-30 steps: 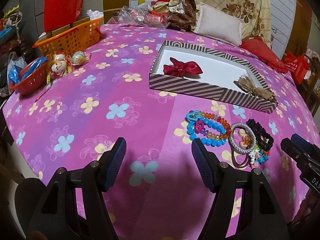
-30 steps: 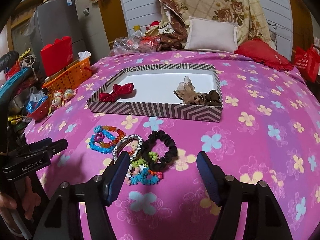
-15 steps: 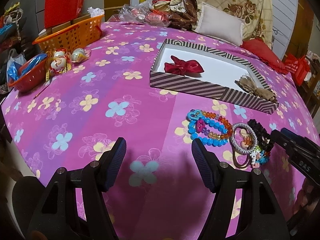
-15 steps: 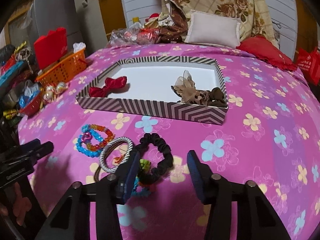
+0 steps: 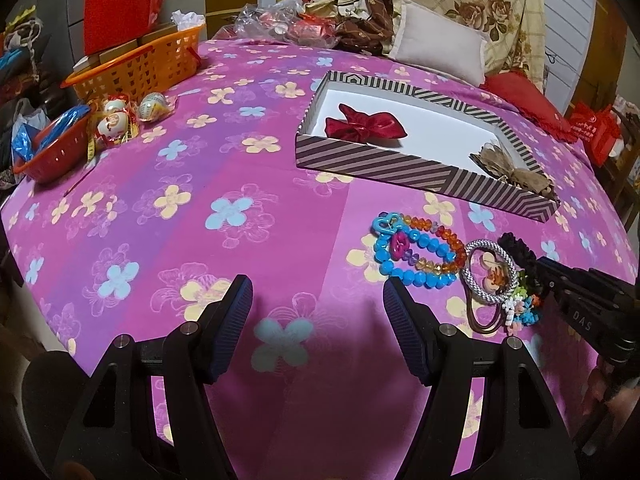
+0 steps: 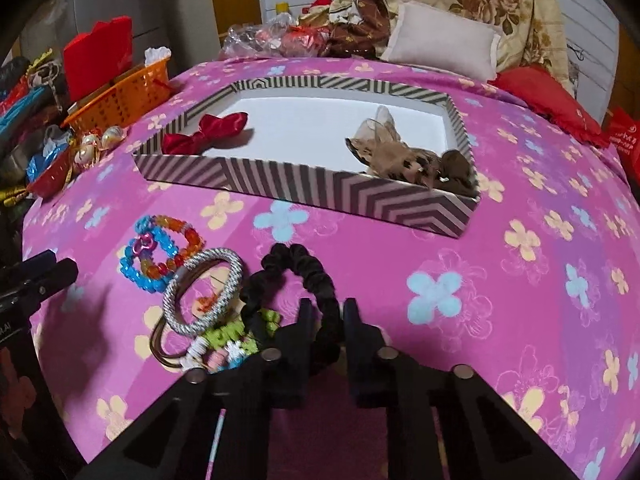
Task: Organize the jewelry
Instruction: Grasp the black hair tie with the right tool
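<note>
A ruffled black scrunchie (image 6: 298,276) is pinched by the right gripper (image 6: 326,316), jaws just closed; the left gripper (image 5: 318,308) (ribbed pads) is held spread.

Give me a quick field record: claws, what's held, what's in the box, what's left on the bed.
right claw: shut on the black fabric scrunchie, which lies on the pink floral bedspread
left claw: open, nothing between its pads
striped cardboard box: red satin bow at left, brown gauze hair bow at right
loose beside scrunchie: blue and orange beaded bracelets, silver braided bangle, small pastel bead bracelet
</note>
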Motion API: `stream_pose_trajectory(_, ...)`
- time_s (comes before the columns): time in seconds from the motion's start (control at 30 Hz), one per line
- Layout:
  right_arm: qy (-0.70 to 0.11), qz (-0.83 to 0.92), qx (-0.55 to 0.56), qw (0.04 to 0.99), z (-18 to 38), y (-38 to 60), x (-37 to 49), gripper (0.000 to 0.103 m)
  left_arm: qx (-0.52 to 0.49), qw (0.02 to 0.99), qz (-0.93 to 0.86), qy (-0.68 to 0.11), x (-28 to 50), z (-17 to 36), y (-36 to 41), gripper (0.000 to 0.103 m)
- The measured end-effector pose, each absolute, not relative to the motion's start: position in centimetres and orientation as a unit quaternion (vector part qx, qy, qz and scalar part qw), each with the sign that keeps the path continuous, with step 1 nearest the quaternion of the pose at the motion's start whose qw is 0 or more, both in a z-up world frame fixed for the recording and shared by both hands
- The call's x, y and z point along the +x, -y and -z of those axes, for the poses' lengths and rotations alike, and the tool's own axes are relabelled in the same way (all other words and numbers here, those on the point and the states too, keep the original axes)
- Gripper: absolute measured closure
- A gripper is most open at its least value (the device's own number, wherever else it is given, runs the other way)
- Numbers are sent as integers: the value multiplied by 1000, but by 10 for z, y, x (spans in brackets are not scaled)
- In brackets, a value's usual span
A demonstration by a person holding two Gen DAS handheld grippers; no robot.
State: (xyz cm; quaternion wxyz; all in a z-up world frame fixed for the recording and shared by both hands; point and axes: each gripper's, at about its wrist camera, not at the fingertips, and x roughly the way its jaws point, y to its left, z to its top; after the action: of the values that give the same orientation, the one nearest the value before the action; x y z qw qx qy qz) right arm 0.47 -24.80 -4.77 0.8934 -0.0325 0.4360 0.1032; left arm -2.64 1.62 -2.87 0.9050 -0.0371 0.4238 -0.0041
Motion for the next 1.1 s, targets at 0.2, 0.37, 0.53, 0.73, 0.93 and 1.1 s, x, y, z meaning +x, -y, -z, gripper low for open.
stream_pose_trajectory(0.2, -433, -89, -17, 897, 46, 266, -6, 94, -34, 904, 9, -426, -26, 29, -12, 35)
stream_pose_trajectory(0.37, -438, -80, -12, 895, 46, 278, -15, 94, -22, 905, 23, -424, -28, 24, 0, 35)
stream_pose_trajectory(0.53, -436, -84, 0, 896, 47, 284, -19, 93, -24, 898, 72, -434, -27, 16, 19, 35)
stream_pose_trajectory(0.73, -434, -89, 11, 896, 47, 287, -20, 93, 1, 870, 147, -471, -20, 20, 58, 35)
stream_pose_trajectory(0.93, -429, -95, 19, 898, 48, 289, -21, 93, 38, 860, 173, -479, -12, 28, 86, 35)
stream_pose_trajectory(1.1, -427, -99, 24, 899, 48, 291, -21, 93, 38, 854, 185, -485, -5, 31, 94, 35)
